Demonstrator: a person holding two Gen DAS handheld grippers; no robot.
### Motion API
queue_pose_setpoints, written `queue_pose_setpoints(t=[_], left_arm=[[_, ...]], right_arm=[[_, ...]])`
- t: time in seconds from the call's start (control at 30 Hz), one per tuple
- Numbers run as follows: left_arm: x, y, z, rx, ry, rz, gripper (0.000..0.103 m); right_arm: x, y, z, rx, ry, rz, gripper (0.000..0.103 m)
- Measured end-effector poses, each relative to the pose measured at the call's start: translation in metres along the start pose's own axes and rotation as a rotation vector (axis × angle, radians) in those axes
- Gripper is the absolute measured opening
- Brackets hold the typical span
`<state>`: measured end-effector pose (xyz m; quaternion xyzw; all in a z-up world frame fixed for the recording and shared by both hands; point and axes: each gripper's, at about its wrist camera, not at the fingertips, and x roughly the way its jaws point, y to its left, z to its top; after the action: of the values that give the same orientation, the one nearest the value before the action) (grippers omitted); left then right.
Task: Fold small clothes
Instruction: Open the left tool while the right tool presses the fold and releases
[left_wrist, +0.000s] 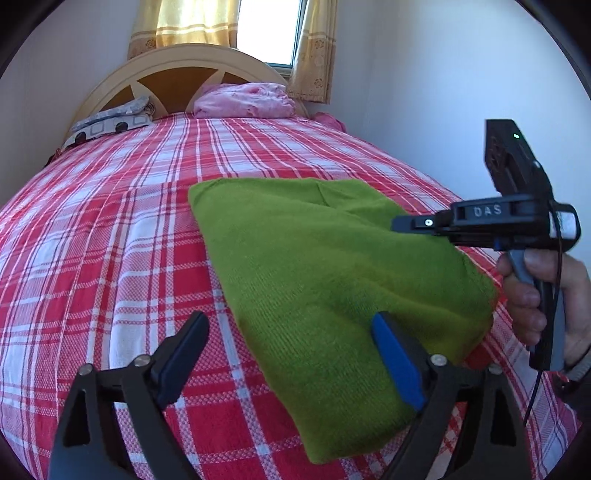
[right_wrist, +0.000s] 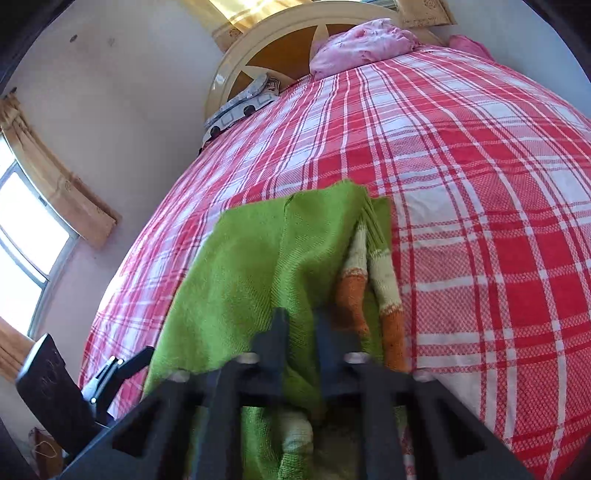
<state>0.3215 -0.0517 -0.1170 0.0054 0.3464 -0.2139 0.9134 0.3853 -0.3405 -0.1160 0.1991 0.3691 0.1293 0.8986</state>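
Bed (left_wrist: 110, 229) with red-and-white plaid cover fills most of both views. Green knit garment (left_wrist: 314, 266) lies flat on the cover, centre-right of the left wrist view, folded; orange-and-cream striped parts show at its right edge in the right wrist view. Pink bundled cloth (left_wrist: 243, 100) and grey patterned pillow (left_wrist: 110, 123) lie against the headboard (left_wrist: 177, 66), top of frame.

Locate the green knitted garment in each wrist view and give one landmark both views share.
Left wrist view: the green knitted garment lies right of centre on the checked bedspread, stretching towards the lower middle.
Right wrist view: the garment sits at lower centre, running under the camera's own gripper.
Shared landmark: the pink bundle by the headboard.
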Motion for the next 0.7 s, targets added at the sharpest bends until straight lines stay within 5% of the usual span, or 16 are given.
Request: queue_pose_setpoints(t=[0.1,0.23,0.33,0.4,0.53,0.7], left_arm=[[-0.002,0.003,-0.002,-0.015,-0.004,-0.023,0.100],[0.002,0.000,-0.003,-0.010,0.017,-0.037,0.102],[-0.004,0.002,-0.005,-0.013,0.021,-0.033,0.102],[-0.021,0.011,-0.008,-0.037,-0.021,-0.021,0.102],[-0.040,0.042,-0.018,-0.185,-0.084,0.016,0.103],[-0.023,0.046,-0.013,-0.223,-0.031,0.023,0.103]], right_arm=[[-0.029,0.011,-0.011,-0.062,-0.088,-0.038,0.011],[-0.007,-0.007,-0.018,-0.051,-0.020,-0.102,0.012],[-0.017,-0.016,-0.012,0.010,-0.063,-0.122,0.042],[-0.032,-0.010,-0.012,0.005,-0.112,-0.142,0.044],[-0.058,0.031,-0.020,-0.151,-0.182,-0.108,0.044],[-0.040,0.072,-0.034,-0.258,-0.099,0.070,0.044]])
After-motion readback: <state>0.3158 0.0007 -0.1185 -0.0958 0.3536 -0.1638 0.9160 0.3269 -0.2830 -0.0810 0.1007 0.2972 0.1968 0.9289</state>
